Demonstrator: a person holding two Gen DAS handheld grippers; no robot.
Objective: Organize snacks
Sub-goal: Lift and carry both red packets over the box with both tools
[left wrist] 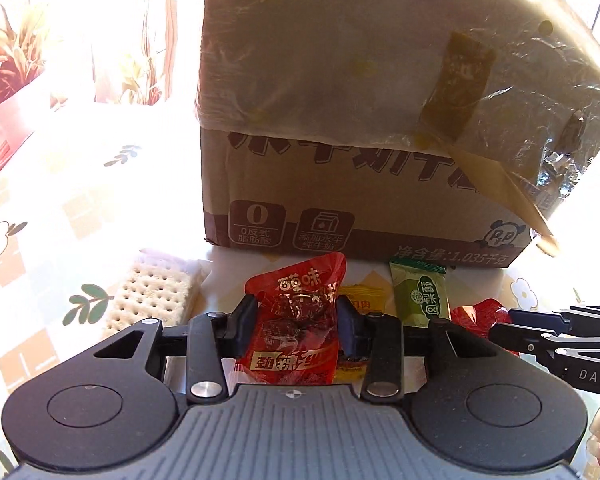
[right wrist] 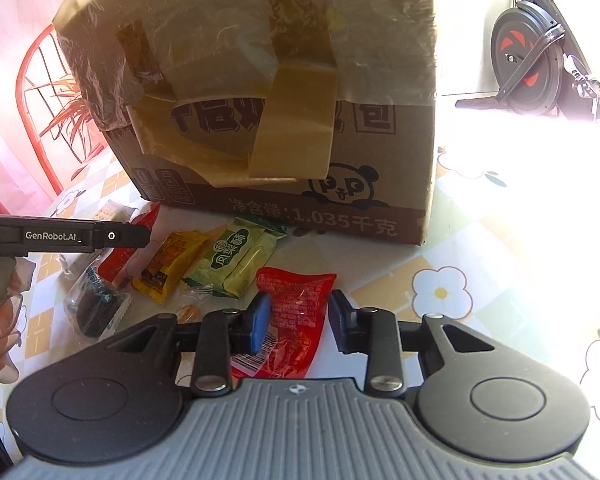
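The left gripper (left wrist: 296, 320) is clamped on a red plastic snack packet with gold lettering (left wrist: 296, 328), its pads pressing both sides. The right gripper (right wrist: 300, 322) straddles a second red foil packet printed with small white text (right wrist: 296, 316); the left pad touches it, but a gap shows at the right pad, so I cannot tell whether it is gripped. Both packets sit on the floral checked tablecloth (right wrist: 480, 264) just before the taped brown cardboard box (right wrist: 284, 100).

Only the left view shows the pale perforated cracker (left wrist: 152, 296) clearly. Only the right view shows the dark round biscuit in a clear wrapper (right wrist: 96, 304) and a black exercise bike (right wrist: 536, 44). The green pastry packet (right wrist: 236, 260) and yellow sachet (right wrist: 172, 264) appear in both, the sachet largely hidden in the left view. Glare washes out the table's far side.
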